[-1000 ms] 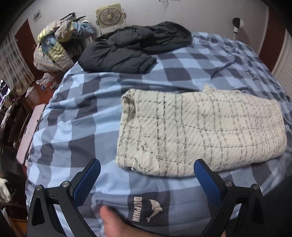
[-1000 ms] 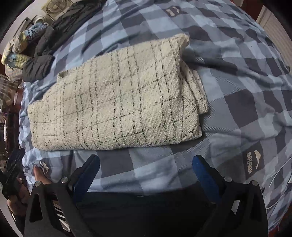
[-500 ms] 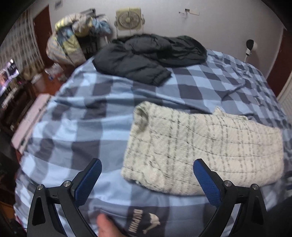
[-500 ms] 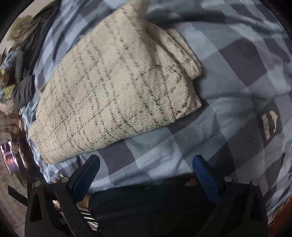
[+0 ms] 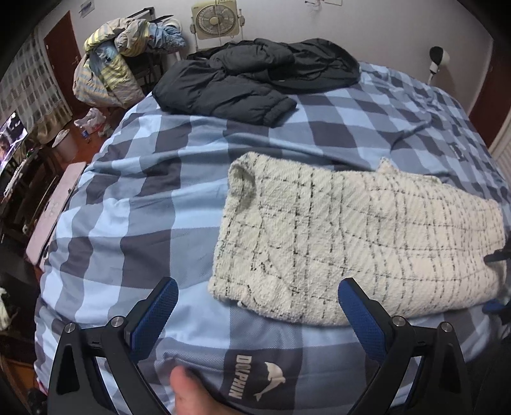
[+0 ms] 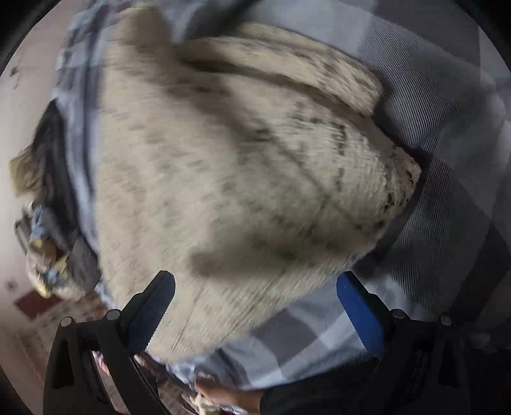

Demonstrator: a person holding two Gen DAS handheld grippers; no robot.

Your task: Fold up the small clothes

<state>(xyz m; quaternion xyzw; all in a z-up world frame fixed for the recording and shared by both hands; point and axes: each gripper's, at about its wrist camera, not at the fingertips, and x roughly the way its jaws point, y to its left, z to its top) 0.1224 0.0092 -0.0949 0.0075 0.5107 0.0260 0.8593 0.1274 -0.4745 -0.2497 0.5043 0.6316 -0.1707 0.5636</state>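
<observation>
A cream knit garment with thin black checks (image 5: 361,242) lies folded in a long rectangle on the blue checked bedspread (image 5: 143,207). My left gripper (image 5: 257,306) is open and empty, held just short of the garment's near left corner. My right gripper (image 6: 255,306) is open and empty, close over the garment's right end (image 6: 242,166); that view is blurred by motion. A dark tip of the right gripper shows at the right edge of the left wrist view (image 5: 498,253).
A black padded jacket (image 5: 255,79) lies at the far side of the bed. A pile of clothes (image 5: 111,73) sits on a chair beyond the bed's left corner, with a fan (image 5: 215,19) by the wall. The bed edge drops off to the left.
My right gripper has swung in and tilted down close over the garment's right end. My left gripper has shifted left and back a little. The garment has not moved.
</observation>
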